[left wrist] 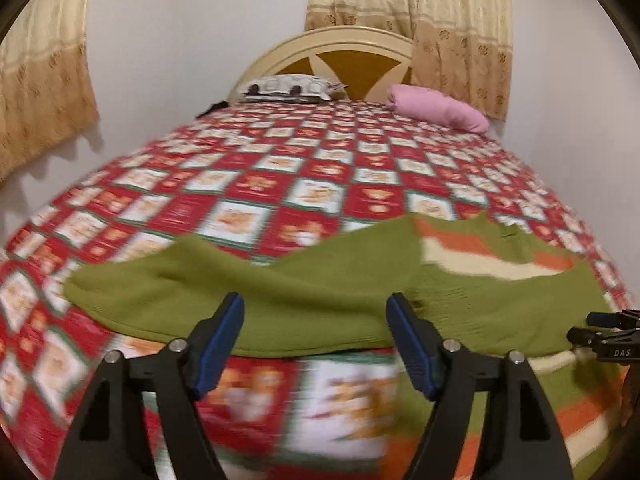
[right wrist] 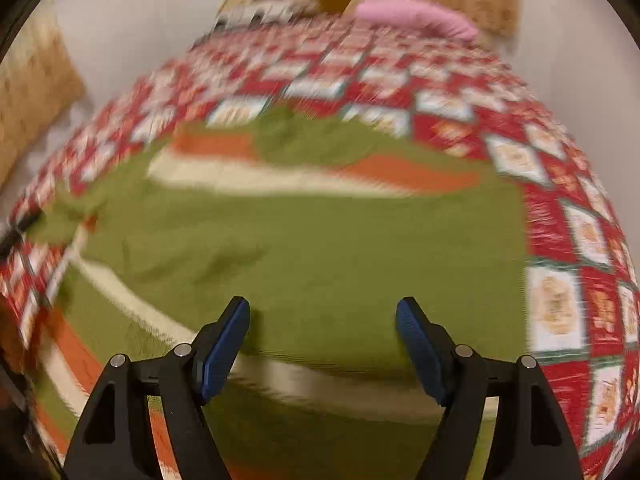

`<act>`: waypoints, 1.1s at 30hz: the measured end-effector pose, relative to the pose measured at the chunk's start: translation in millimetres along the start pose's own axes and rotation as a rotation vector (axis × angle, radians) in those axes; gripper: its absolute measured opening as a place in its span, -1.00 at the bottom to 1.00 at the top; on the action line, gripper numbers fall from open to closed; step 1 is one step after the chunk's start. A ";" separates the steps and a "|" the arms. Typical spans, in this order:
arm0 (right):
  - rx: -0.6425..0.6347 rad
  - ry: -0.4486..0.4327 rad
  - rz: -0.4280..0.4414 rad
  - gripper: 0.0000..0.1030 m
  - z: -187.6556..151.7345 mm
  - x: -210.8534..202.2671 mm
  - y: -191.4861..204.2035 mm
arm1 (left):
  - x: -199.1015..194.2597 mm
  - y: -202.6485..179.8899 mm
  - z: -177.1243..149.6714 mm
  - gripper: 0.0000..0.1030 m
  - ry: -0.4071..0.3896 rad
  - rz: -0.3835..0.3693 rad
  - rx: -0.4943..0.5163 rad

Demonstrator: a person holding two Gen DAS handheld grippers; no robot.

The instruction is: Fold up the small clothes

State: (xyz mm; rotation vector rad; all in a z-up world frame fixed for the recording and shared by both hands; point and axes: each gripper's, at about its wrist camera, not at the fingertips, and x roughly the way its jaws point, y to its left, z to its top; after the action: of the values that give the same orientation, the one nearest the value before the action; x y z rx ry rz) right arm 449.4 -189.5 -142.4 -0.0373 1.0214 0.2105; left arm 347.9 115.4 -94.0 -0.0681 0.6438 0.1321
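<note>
Pale walls and beige curtains (left wrist: 48,92) close the room around a bed (left wrist: 280,168) with a red and white checked cover; at its far end, before the headboard (left wrist: 332,60), lie a patterned pillow (left wrist: 288,88) and a pink pillow (left wrist: 436,110).

On the near part of the bed lies the green sweater (left wrist: 320,292) with orange and cream stripes. One green part is already laid over the body, so I judge that one fold is made and the cloth is released.

At the left side, the left tool (left wrist: 315,322) has its fingers spread, with nothing between the blue pads; it is above the near hem of the folded part and points down at a shallow slope toward the headboard. At the right, the right tool (right wrist: 323,326) is also spread and empty. It points more steeply down at the middle of the sweater (right wrist: 320,240), above the folded edge. Whether the pads touch the cloth, I cannot tell, because both views are blurred.

The next move, as I judge it, calls for pinching a free edge or the other sleeve and carrying it across. Each tool must catch all layers together, otherwise the first fold can open.
</note>
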 end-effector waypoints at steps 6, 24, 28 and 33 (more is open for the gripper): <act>-0.025 -0.078 0.014 0.47 2.6 -15.5 30.8 | 13.0 89.6 -4.5 0.54 0.074 0.165 -0.060; -0.218 -0.111 0.029 0.61 -12.3 24.2 91.9 | 24.3 226.7 -31.4 0.43 0.150 0.257 -0.458; -0.211 -0.117 0.033 0.62 -12.6 23.9 92.1 | 40.1 224.9 -19.2 0.22 0.157 0.250 -0.465; -0.212 -0.124 0.027 0.62 -14.2 23.1 92.4 | 66.0 223.8 -11.4 0.02 0.197 0.327 -0.462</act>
State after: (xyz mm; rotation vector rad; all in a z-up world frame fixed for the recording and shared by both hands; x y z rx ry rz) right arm 431.3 -97.3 -163.2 -0.2004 0.8737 0.3412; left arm 361.1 342.3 -147.8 -0.4254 0.8086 0.5953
